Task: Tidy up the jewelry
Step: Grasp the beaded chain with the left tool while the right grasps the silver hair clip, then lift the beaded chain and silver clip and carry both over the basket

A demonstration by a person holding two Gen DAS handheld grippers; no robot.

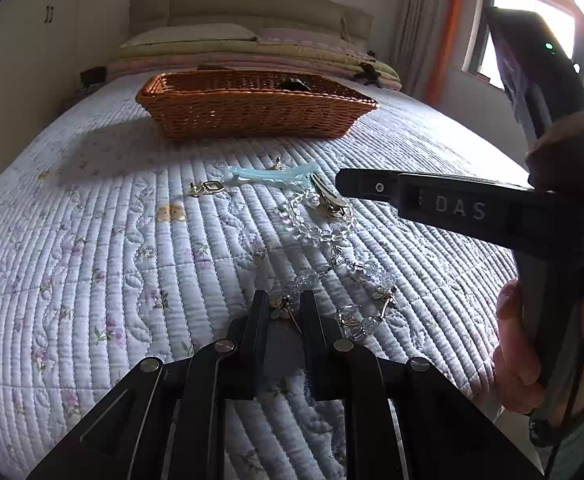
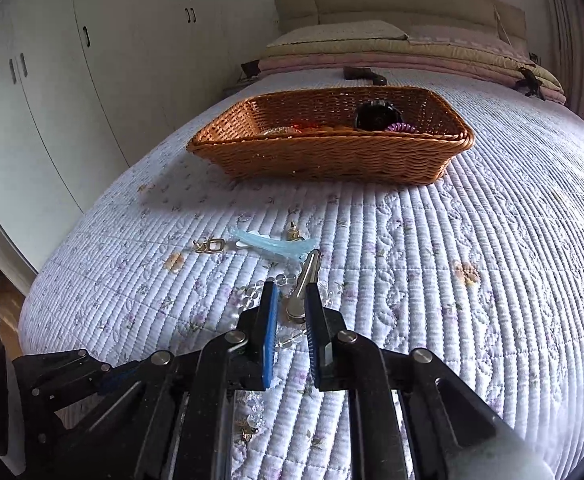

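Left wrist view: the left gripper has its jaws drawn narrow around a small gold dragonfly charm on the clear bead bracelet, which lies on the quilted bedspread and trails to the right of the fingers. Right wrist view: the right gripper is nearly closed on the metal hair clip, whose tip points toward the pale blue hair clip just beyond. Farther up the bed stands the wicker basket, well apart from both grippers
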